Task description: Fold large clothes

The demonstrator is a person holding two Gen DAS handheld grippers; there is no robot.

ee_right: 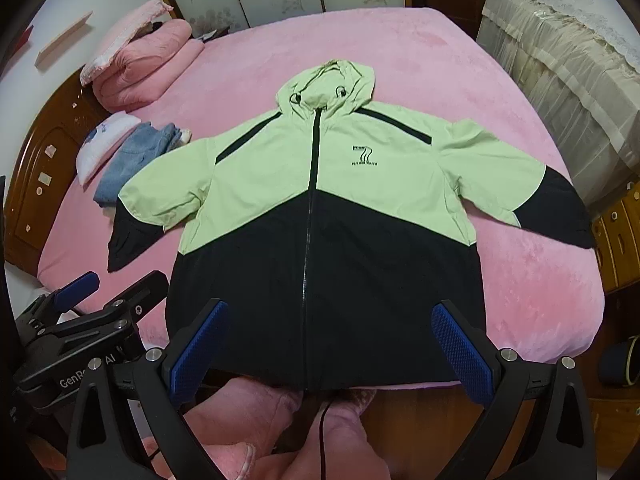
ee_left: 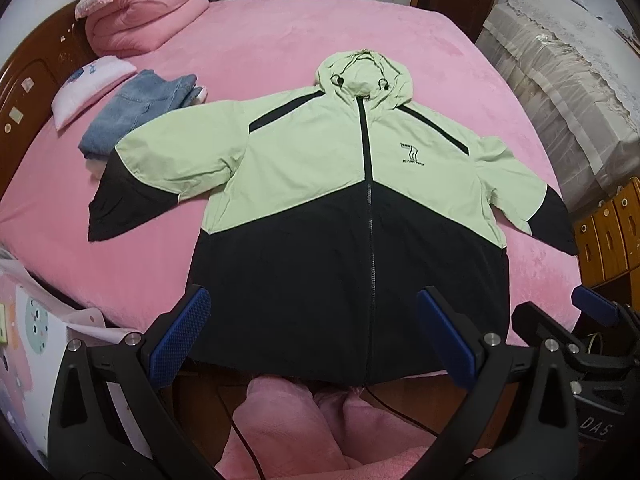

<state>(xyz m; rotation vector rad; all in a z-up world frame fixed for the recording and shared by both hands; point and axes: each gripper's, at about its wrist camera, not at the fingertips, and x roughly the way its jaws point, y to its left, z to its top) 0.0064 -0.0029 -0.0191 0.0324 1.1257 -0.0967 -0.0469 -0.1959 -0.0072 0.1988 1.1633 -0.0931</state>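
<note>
A large hooded jacket (ee_left: pixel 320 184), pale green above and black below, lies flat and zipped, front up, on the pink bed (ee_left: pixel 280 40), sleeves spread to both sides. It shows the same way in the right wrist view (ee_right: pixel 320 200). My left gripper (ee_left: pixel 316 332) is open and empty, held above the jacket's black hem. My right gripper (ee_right: pixel 332 340) is open and empty, also above the hem. The right gripper shows at the right edge of the left wrist view (ee_left: pixel 592 308), and the left gripper at the left edge of the right wrist view (ee_right: pixel 80 284).
Folded jeans (ee_left: pixel 136 108) and a small white pillow (ee_left: pixel 88 88) lie at the bed's left. A folded pink quilt (ee_left: pixel 144 12) sits at the far left corner. A wooden headboard (ee_left: pixel 28 92) runs along the left. A lace-covered cabinet (ee_left: pixel 560 72) stands on the right.
</note>
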